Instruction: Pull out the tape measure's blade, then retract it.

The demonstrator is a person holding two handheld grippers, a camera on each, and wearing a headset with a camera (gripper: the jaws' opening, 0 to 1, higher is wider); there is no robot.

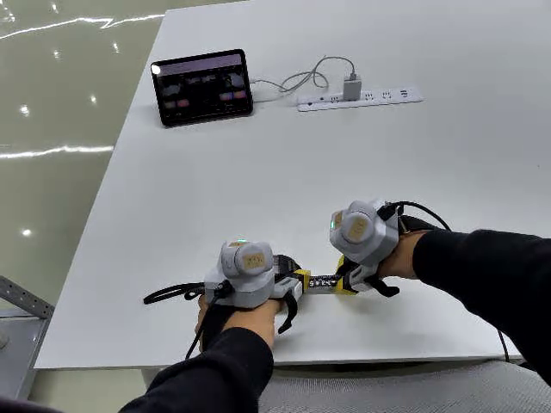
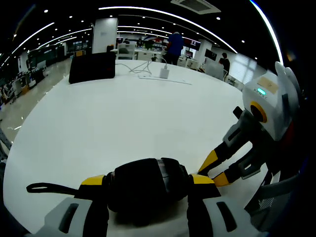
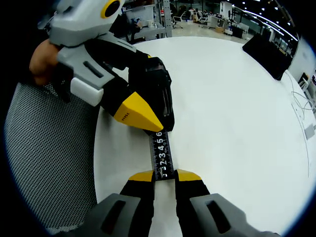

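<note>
White flat desk (image 1: 301, 155) carries, near its front edge, the black rounded tape measure case (image 2: 148, 192), clamped in the left claw (image 2: 148, 179); the right claw (image 3: 163, 176) pinches its black numbered blade (image 3: 161, 150) (barely out). A slipped pinch could let it snap back.

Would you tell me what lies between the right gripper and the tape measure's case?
A short stretch of black numbered blade joins the case to the right gripper, clearest in the right gripper view.
</note>
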